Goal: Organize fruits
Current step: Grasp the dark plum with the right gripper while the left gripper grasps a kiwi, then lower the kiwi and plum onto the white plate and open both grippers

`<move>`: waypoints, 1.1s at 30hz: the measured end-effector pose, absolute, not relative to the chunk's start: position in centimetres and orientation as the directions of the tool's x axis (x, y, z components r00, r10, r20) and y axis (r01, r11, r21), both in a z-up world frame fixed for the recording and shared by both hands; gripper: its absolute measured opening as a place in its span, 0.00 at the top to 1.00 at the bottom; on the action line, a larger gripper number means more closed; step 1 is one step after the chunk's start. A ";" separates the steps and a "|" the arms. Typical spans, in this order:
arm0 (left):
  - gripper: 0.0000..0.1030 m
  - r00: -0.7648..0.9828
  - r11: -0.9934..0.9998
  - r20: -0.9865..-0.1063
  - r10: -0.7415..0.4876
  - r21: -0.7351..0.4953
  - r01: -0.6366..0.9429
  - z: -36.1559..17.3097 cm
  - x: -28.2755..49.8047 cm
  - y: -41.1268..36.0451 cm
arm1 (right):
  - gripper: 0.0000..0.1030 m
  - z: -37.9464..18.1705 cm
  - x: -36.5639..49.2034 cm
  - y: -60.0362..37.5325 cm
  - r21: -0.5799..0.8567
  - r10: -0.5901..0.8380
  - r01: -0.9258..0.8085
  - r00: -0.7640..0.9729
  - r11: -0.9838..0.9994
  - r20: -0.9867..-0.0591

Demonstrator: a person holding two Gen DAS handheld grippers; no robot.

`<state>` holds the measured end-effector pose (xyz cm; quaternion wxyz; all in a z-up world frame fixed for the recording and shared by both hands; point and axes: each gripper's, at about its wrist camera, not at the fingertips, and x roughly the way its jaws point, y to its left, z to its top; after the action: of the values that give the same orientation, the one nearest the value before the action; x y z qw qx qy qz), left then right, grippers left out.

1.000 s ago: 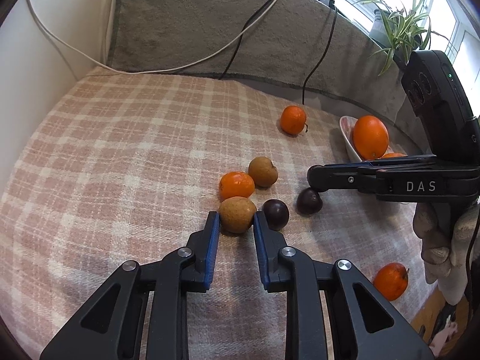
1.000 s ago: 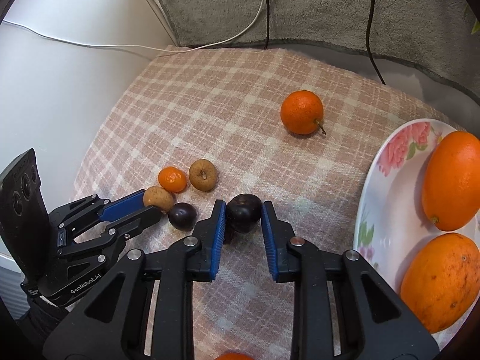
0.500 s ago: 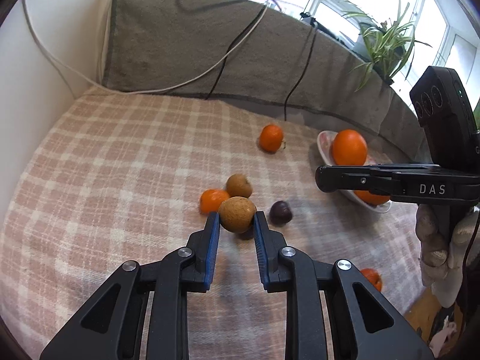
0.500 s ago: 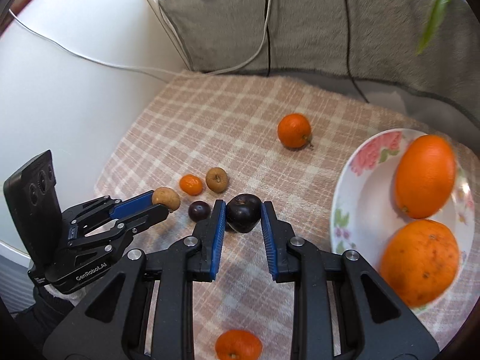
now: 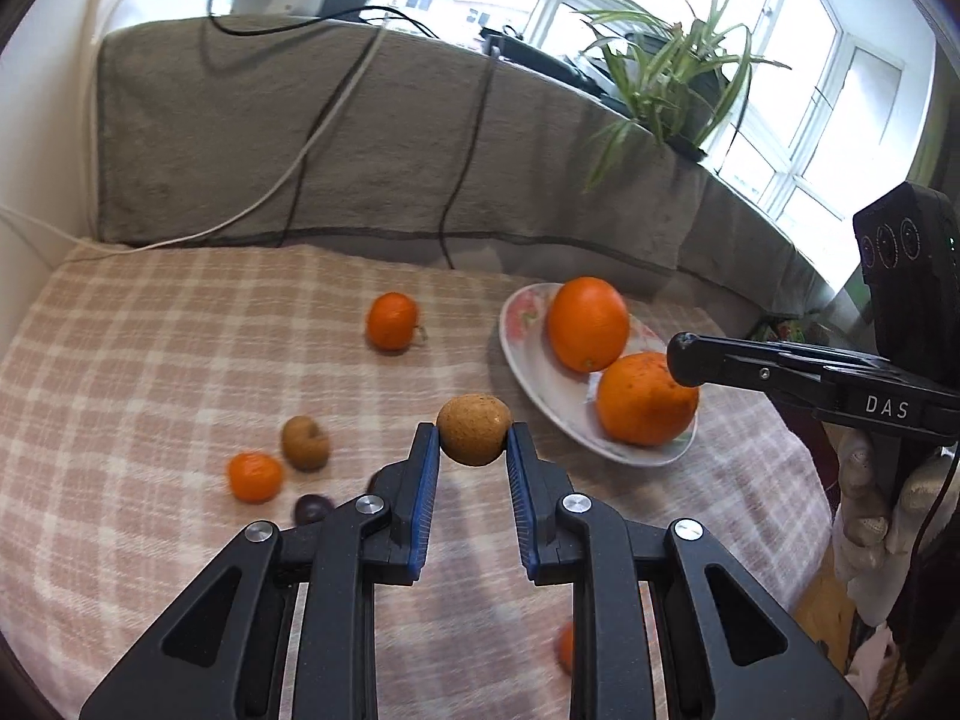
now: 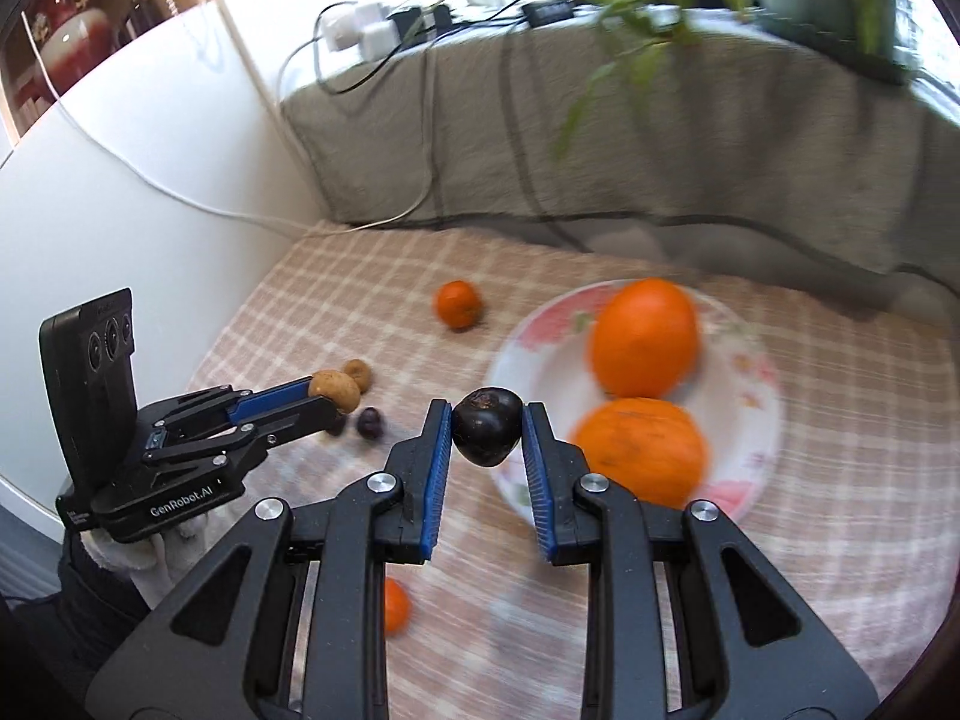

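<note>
The brown fruit (image 5: 474,429) is pinched in the left gripper (image 5: 474,450), the dark fruit (image 6: 487,427) in the right gripper (image 6: 487,438), both lifted above the cloth (image 5: 150,348), probably bound for the plate (image 5: 540,390) at 2 o'clock holding 2 oranges (image 5: 587,324).

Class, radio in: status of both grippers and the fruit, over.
Left gripper shut on brown fruit. Right gripper shut on dark plum. Plate holds two oranges; path clear.

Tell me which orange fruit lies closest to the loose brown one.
The small flattish tangerine, just beside the loose brown fruit; the other orange ones lie much farther away.
</note>
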<state>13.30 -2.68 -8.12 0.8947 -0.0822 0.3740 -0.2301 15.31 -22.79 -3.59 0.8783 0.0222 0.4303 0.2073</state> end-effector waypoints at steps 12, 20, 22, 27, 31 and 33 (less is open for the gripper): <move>0.79 0.572 0.861 -0.651 -0.500 -0.302 0.409 -8.4 14.5 -7.8 | 0.76 -4.7 15.7 -29.9 0.243 0.329 -0.223 0.582 0.944 -0.744; 0.79 0.551 0.859 -0.669 -0.498 -0.293 0.420 -9.0 15.3 -9.3 | 0.76 -6.3 16.7 -31.7 0.248 0.314 -0.192 0.574 0.950 -0.756; 0.79 0.548 0.858 -0.672 -0.498 -0.291 0.423 -9.0 15.5 -9.6 | 0.76 -6.5 16.8 -32.0 0.253 0.314 -0.186 0.573 0.949 -0.757; 0.79 0.544 0.856 -0.674 -0.500 -0.287 0.430 -9.0 15.6 -10.0 | 0.75 -6.8 17.1 -32.5 0.269 0.326 -0.185 0.570 0.945 -0.754; 0.79 0.539 0.853 -0.677 -0.502 -0.282 0.439 -8.9 15.6 -10.5 | 0.75 -6.9 17.1 -32.5 0.261 0.319 -0.185 0.576 0.948 -0.752; 0.78 0.540 0.854 -0.678 -0.499 -0.279 0.439 -8.9 15.6 -10.7 | 0.75 -6.8 17.1 -32.4 0.265 0.324 -0.188 0.576 0.946 -0.750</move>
<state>15.59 -10.71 -8.93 0.8766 -0.0379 0.3984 -0.2674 17.10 -32.41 -6.82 0.8844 0.0780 0.4368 0.1449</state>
